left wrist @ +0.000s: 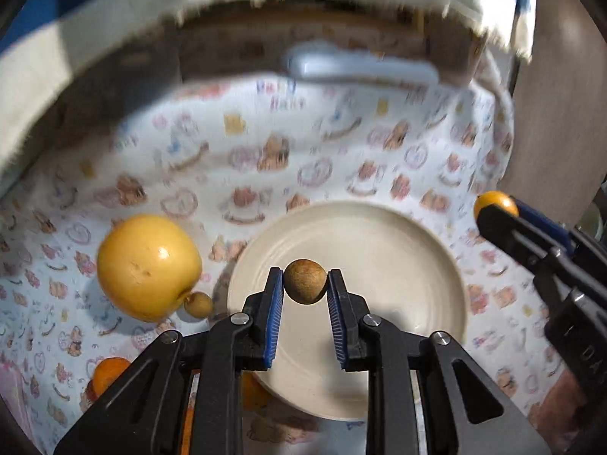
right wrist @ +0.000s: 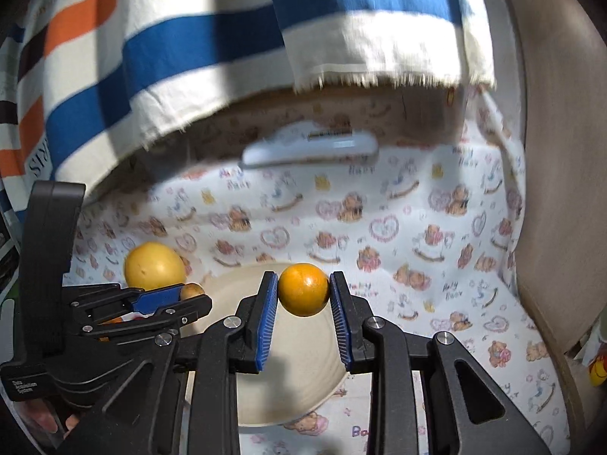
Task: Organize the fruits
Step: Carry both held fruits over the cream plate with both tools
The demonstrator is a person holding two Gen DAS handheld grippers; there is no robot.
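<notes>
My left gripper [left wrist: 305, 284] is shut on a small brown round fruit [left wrist: 304, 281] and holds it above a cream plate [left wrist: 398, 265]. My right gripper [right wrist: 303, 290] is shut on a small orange fruit [right wrist: 303, 289] over the same plate [right wrist: 303, 371]; it also shows in the left wrist view [left wrist: 495, 204]. A big yellow apple-like fruit [left wrist: 148, 267] lies on the cloth left of the plate, with a second small brown fruit [left wrist: 198, 304] touching it. In the right wrist view the left gripper [right wrist: 189, 295] and the yellow fruit [right wrist: 153, 265] show at left.
A patterned bear-print cloth [left wrist: 341, 159] covers the table. A white flat device [left wrist: 360, 66] lies at the back. More orange fruits [left wrist: 108, 373] lie near the front left. A striped towel [right wrist: 170, 45] hangs behind. A brown wall [right wrist: 561, 151] stands at right.
</notes>
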